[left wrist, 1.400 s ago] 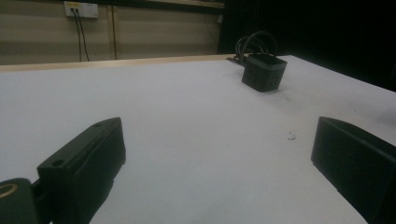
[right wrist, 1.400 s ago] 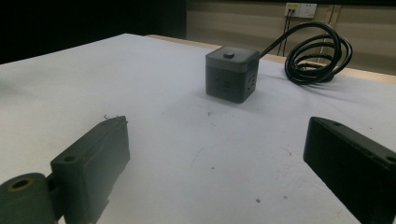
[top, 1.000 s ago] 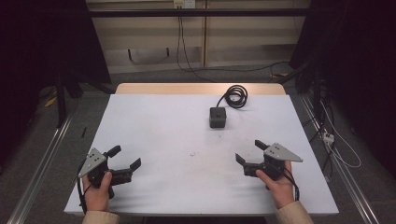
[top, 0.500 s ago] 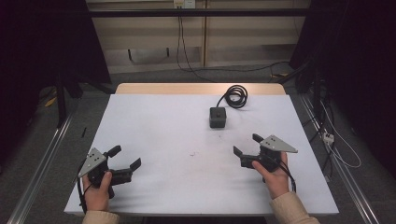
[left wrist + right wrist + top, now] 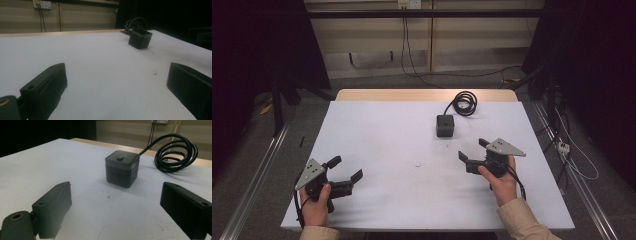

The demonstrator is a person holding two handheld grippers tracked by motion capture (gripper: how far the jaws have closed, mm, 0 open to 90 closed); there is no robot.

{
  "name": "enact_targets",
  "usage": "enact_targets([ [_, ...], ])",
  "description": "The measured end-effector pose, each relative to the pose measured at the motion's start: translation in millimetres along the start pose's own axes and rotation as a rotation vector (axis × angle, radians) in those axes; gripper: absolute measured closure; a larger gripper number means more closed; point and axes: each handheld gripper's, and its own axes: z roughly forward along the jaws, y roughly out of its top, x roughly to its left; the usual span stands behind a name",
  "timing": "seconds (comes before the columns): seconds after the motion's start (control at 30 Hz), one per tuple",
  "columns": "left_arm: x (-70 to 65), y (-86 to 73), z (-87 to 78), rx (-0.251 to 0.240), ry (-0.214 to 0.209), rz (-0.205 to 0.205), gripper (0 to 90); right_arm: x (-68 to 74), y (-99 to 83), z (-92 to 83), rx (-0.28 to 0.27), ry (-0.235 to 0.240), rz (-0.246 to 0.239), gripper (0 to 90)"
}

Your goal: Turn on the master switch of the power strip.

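A dark cube-shaped power socket (image 5: 445, 125) (image 5: 122, 168) (image 5: 140, 38) stands on the white table (image 5: 387, 140), right of centre toward the far side. Its black cable (image 5: 464, 102) (image 5: 175, 152) lies coiled behind it. My right gripper (image 5: 473, 150) (image 5: 115, 212) hovers open just in front of the cube, jaws wide apart with nothing between them, pointing at it. My left gripper (image 5: 346, 168) (image 5: 117, 92) rests open near the front left corner, empty, far from the cube.
The table's far edge shows a bare wooden strip (image 5: 422, 94). Metal rails (image 5: 254, 185) run along both sides on the floor. Cables (image 5: 572, 155) lie on the floor at the right. A wall socket (image 5: 409, 4) sits on the back wall.
My right gripper has moved forward and leftward toward the cube socket. The left gripper has stayed in place.
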Motion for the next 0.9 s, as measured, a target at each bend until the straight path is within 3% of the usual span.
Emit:
enact_targets([
  [0.33, 1.0, -0.7, -0.9, -0.008, 0.002, -0.014, 2.8, -1.2, 7.8, 9.2, -0.004, -0.008, 0.028, 10.5],
  [0.9, -0.2, -1.3, 1.5, 0.005, -0.011, -0.006, 2.8, -1.4, 16.6, 22.7, 0.014, -0.027, -0.009, 11.0],
])
